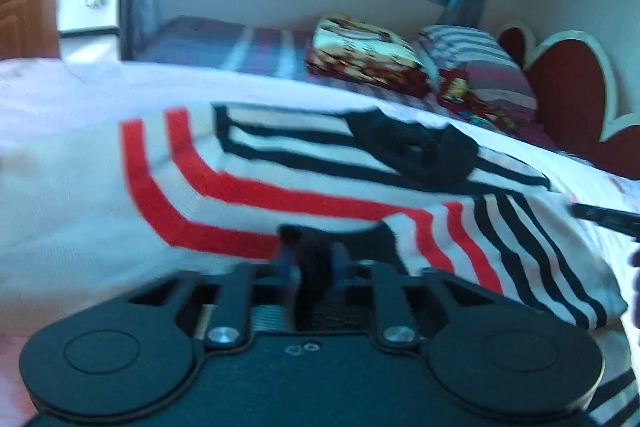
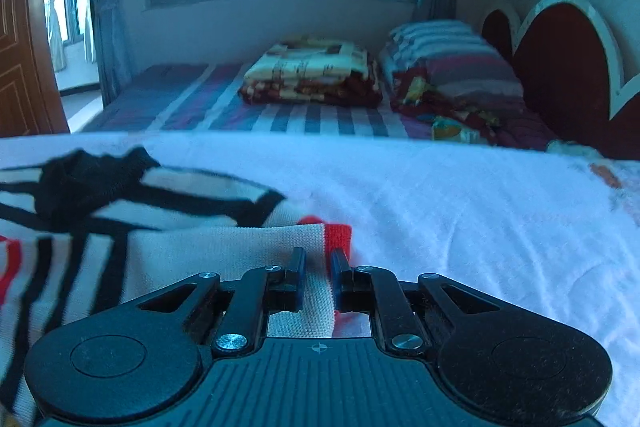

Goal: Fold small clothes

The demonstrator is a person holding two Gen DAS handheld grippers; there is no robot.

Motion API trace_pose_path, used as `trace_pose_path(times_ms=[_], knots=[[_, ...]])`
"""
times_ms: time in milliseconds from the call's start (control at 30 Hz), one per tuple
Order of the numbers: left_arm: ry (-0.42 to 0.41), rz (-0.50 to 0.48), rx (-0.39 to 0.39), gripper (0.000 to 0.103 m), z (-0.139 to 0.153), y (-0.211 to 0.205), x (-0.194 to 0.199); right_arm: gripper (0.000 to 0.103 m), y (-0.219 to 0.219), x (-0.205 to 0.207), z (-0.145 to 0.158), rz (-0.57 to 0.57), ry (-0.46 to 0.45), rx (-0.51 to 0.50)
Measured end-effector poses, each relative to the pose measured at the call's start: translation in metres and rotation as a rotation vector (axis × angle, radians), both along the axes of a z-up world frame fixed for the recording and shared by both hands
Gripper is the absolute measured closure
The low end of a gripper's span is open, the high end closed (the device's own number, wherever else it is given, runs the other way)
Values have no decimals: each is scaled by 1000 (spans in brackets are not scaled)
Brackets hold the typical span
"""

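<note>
A white knitted sweater [image 1: 280,195] with red and black stripes and a black collar [image 1: 416,147] lies spread on a white cover [image 1: 60,147]. My left gripper [image 1: 314,255] is at its near edge. The fingers stand apart with dark fabric of the hem between them; blur hides any contact. In the right wrist view the sweater [image 2: 180,251] fills the left side, collar [image 2: 80,183] at the far left. My right gripper [image 2: 319,259] is shut on a white folded edge with a red band, which runs back between the pads. A dark bar [image 1: 604,217] at the far right may be that gripper.
The white cover [image 2: 480,227] extends to the right of the sweater. Behind it on a striped bed lie a folded patterned blanket [image 2: 312,75] and a striped pillow [image 2: 452,59]. A red heart-shaped headboard [image 2: 560,67] is at right, a wooden door [image 2: 20,67] at left.
</note>
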State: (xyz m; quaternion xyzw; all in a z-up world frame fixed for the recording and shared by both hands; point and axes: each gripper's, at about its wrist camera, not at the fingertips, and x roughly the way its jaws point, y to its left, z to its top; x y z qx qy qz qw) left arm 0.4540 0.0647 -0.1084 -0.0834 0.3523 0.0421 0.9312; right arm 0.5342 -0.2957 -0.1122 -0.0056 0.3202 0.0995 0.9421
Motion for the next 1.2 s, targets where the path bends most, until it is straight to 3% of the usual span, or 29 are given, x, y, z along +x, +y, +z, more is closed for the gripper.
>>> trace_pose_path(times_ms=[33, 67, 133, 267, 367, 433, 467, 533, 700, 833, 933, 1000, 1100, 1200], knots=[[-42, 0, 47, 45, 10, -6, -5, 92, 0, -8, 7, 20, -31, 24], [-92, -10, 70, 43, 18, -12, -10, 92, 2, -14, 12, 49, -43, 40], [-120, -76, 58, 54, 29, -31, -7, 92, 15, -23, 15, 128, -49, 66], [-100, -207, 57, 52, 24, -81, 14, 92, 54, -36, 10, 251, -28, 82], [-27, -242, 28, 51, 1, -99, 31, 92, 79, -38, -3, 305, -1, 12], [5, -210, 95, 53, -14, -97, 35, 92, 72, -31, -10, 248, -4, -24], [-17, -207, 104, 51, -16, -91, 30, 100, 57, -24, -11, 179, 7, 2], [-19, -180, 138, 51, -17, -77, 24, 103, 28, -13, -11, 111, 38, 95], [-19, -197, 149, 54, -13, -77, 21, 103, 32, -20, -2, 148, 22, 71], [-77, -215, 161, 44, 0, -81, 9, 103, 9, -35, 2, 28, -20, 134], [6, -212, 171, 43, -14, -86, 25, 103, 15, -20, -17, 107, 83, 170], [-10, -200, 156, 46, -12, -87, 25, 103, 26, -19, -12, 137, 46, 80], [-84, -219, 135, 44, -1, -96, 24, 103, 24, -16, 2, 106, -11, 136], [-63, -222, 58, 45, -7, -106, 41, 103, 44, 1, -3, 135, 10, 136]])
